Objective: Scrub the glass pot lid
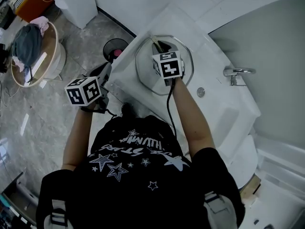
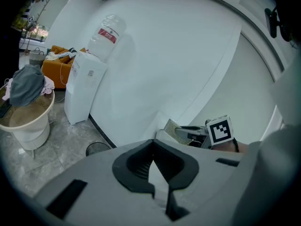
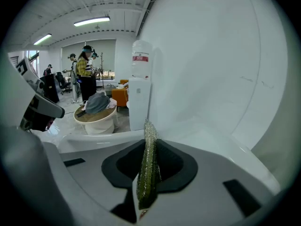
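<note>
Currently my right tongs [image 1: 158, 46] reach over the glass pot lid [image 1: 145, 74], which lies flat on the white counter [image 1: 217, 109], left of the faucet [image 1: 237, 73]. In the right gripper view these tongs [image 3: 148, 175] are clamped on a green-gold scrub pad [image 3: 149, 161], held edge-on and standing up past the tips. From the head view I cannot tell whether the pad touches the glass.

My left tongs [image 1: 107, 76] sit at the counter's near-left corner, apart from the lid. In the left gripper view they [image 2: 157, 173] are narrowly apart, with only pale white showing in the slit and nothing gripped that I can make out.

A dark bin [image 1: 114, 48] stands on the floor just left of the counter.
</note>
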Motion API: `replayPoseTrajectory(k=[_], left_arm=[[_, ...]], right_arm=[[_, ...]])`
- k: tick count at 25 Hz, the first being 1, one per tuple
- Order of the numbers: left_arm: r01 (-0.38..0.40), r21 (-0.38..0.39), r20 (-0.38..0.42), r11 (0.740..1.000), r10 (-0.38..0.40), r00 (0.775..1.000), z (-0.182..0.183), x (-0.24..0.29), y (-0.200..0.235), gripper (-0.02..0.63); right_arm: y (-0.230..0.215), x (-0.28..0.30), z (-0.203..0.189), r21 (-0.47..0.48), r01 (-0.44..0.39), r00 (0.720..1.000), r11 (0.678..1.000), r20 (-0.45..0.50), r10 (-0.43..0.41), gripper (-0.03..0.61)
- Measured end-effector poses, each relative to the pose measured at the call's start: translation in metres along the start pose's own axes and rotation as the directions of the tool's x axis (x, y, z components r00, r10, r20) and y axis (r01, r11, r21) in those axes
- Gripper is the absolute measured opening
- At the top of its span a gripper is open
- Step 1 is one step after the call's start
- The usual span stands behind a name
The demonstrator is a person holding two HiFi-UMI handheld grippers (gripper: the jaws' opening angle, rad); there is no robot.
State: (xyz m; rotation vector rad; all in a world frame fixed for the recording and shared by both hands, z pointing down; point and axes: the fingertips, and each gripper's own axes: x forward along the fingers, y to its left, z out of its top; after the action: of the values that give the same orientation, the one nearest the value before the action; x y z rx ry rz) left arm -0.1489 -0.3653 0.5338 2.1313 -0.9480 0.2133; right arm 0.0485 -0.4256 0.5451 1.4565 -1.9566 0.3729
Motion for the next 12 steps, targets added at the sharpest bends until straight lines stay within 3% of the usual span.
replayPoseTrajectory(k=[12], left_arm=[[-0.008,-0.013,0.023,1.000,0.008,1.000,-0.011,-0.011,-0.012,0.008]], right_arm=[[0.081,-0.037,-0.015,-0.003,-0.188,0.982,0.982,0.021,0.188,0.069]])
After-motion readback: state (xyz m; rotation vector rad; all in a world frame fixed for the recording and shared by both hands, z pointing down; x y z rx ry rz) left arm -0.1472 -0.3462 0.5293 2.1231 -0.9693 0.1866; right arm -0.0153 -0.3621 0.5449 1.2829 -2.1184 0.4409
